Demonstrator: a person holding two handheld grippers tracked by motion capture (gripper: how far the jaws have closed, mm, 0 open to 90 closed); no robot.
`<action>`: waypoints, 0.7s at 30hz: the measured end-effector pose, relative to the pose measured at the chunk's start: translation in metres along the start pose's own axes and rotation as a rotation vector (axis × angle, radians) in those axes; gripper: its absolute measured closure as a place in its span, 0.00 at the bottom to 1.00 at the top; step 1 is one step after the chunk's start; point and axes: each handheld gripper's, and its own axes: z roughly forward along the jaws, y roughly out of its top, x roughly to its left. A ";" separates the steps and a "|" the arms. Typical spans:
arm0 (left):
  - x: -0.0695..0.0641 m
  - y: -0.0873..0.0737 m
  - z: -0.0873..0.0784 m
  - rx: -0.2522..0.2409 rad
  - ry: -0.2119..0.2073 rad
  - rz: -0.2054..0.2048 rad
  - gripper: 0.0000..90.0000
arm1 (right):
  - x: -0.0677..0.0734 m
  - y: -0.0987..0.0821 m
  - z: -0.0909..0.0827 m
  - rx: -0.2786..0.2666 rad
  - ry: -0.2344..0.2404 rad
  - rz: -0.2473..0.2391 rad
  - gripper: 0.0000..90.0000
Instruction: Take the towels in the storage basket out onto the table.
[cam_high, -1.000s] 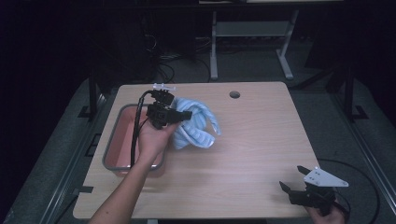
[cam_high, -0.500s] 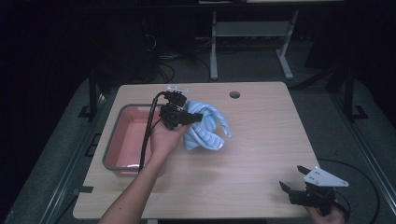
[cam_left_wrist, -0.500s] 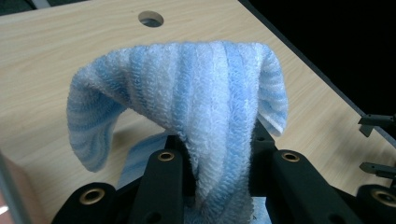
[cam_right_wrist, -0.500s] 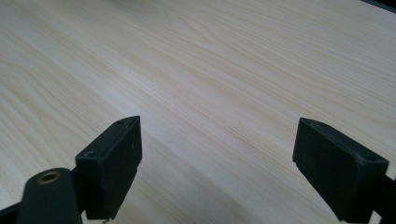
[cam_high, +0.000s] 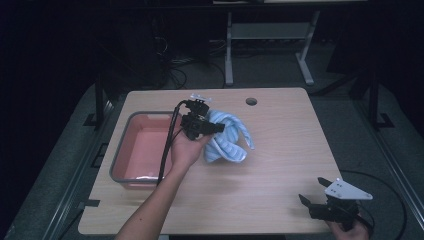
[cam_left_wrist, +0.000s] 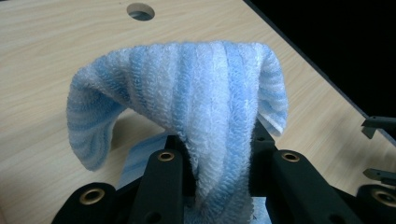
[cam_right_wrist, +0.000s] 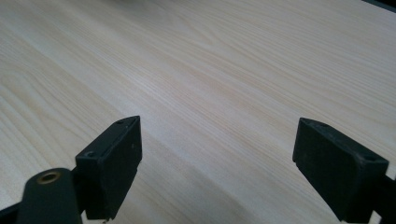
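Gripping one striped towel (cam_left_wrist: 196, 107), left claw (cam_high: 212, 127); one tub (cam_high: 120, 155).

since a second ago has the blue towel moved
Yes. The blue striped towel, clamped in the left gripper, has shifted right, away from the pink tray and further over the bare table; one end now hangs loose.

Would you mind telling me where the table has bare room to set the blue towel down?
Bare wood runs from the towel right to the table edge, and along the near side up to the right gripper. The left is crowded: the pink tray sits beside the left gripper.
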 end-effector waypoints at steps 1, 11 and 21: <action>0.000 0.000 0.002 0.000 -0.001 -0.007 0.81 | 0.000 0.000 0.000 -0.002 0.000 -0.003 0.17; 0.000 -0.004 0.020 0.023 -0.012 -0.012 0.80 | 0.000 0.000 0.001 -0.001 0.001 0.001 0.17; -0.006 -0.006 0.043 0.043 -0.025 -0.022 0.81 | 0.000 0.001 0.002 -0.002 0.002 -0.005 0.17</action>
